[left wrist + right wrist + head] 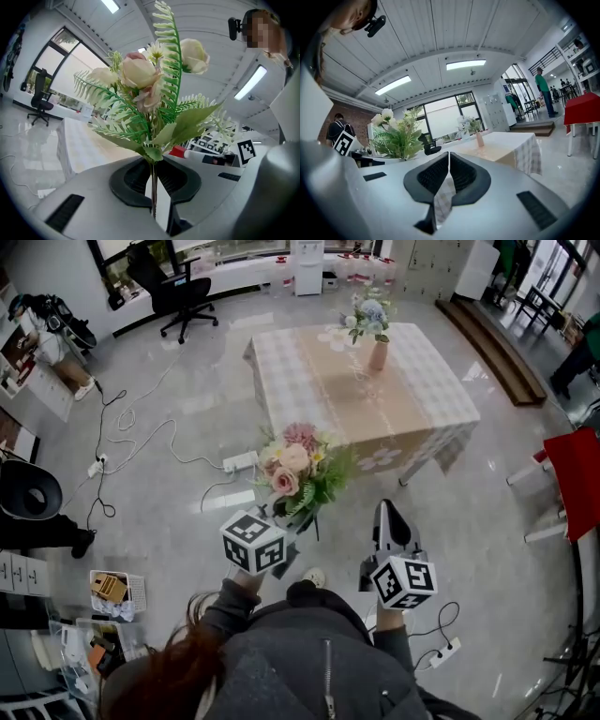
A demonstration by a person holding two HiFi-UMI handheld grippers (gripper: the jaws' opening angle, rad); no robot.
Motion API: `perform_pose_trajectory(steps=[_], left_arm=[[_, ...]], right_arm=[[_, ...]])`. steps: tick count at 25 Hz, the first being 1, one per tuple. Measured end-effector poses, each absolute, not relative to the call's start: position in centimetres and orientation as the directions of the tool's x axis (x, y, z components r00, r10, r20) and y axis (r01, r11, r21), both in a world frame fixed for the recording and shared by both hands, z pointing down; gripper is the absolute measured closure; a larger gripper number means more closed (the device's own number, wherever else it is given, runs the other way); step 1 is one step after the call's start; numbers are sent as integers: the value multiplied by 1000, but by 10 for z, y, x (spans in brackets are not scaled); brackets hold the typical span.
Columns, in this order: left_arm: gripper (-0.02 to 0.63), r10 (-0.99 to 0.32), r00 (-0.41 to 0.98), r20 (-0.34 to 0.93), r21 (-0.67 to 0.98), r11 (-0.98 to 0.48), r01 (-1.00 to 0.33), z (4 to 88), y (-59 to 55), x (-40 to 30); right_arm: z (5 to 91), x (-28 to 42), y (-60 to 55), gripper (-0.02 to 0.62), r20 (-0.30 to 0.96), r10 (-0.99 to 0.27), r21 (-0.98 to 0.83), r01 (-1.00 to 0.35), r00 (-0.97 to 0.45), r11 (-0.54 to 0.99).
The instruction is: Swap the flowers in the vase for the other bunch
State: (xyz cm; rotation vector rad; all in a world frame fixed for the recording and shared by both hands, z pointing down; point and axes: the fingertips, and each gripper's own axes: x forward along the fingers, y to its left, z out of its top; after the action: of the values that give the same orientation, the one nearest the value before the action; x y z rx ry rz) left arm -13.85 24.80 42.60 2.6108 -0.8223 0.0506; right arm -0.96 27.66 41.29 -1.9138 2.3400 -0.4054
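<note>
In the head view my left gripper (284, 521) is shut on the thin stems of a bunch of pink and cream flowers with fern leaves (298, 474), held upright above the floor. The left gripper view shows the stem pinched between the pads of that gripper (153, 180), with the blooms (140, 75) above. My right gripper (384, 510) is shut and holds nothing; its jaws (448, 165) meet. Ahead stands a table with a checked cloth (412, 413). A pink vase (378, 354) on it holds blue and white flowers (367, 315). The vase (480, 138) also shows far off in the right gripper view.
Cables and a power strip (240, 461) lie on the floor left of the table. A black office chair (183, 292) stands at the back left. A red-covered seat (574, 474) is at the right, a raised step (492, 343) behind the table, boxes (112, 589) at lower left.
</note>
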Motion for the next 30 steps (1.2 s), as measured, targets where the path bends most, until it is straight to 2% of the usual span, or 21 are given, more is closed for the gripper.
perform_pose_trajectory(steps=[12,30], left_arm=[[563,-543,825,154,376,-740,-558,436,182,-110],[563,-525,832,181,400,-733,-550,450,173,-96]], right_arm=[[433,-1,208,581,116,-959,-309,-927,-259,213],[451,23,208,581,153,-965,-346,-926,-213,150]])
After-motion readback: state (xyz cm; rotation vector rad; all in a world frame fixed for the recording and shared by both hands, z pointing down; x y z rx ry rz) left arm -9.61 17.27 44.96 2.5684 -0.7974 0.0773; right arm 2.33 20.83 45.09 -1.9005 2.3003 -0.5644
